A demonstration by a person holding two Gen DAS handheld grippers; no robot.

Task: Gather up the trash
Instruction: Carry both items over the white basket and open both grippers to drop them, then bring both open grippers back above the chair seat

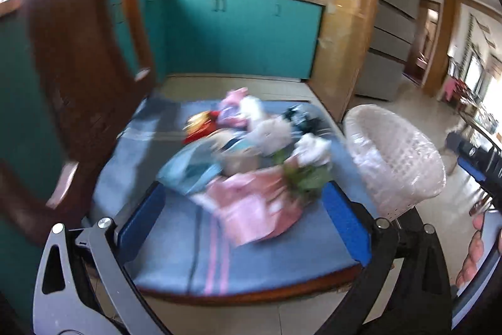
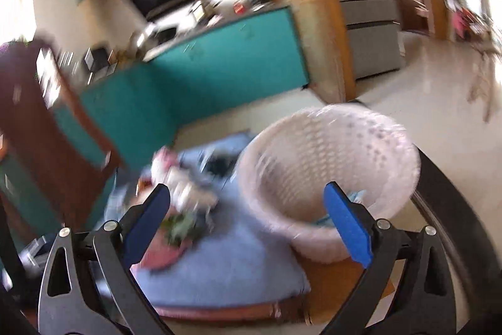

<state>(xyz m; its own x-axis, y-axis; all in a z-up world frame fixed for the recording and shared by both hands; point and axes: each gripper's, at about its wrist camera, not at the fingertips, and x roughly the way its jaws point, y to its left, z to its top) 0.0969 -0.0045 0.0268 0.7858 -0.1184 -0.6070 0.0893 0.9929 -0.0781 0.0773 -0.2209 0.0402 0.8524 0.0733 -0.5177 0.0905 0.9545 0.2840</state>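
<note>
Left wrist: trash pile (image 1: 251, 153) beside white basket (image 1: 395, 159).

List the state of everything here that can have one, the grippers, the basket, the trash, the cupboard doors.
Left gripper: fingers wide open, nothing between them.
Right gripper: fingers wide open, holding nothing.
White basket: upright, lined with plastic, something bluish at its bottom.
Trash pile: loose on the blue cloth, outside the basket.
Teal cupboard doors: shut.
</note>
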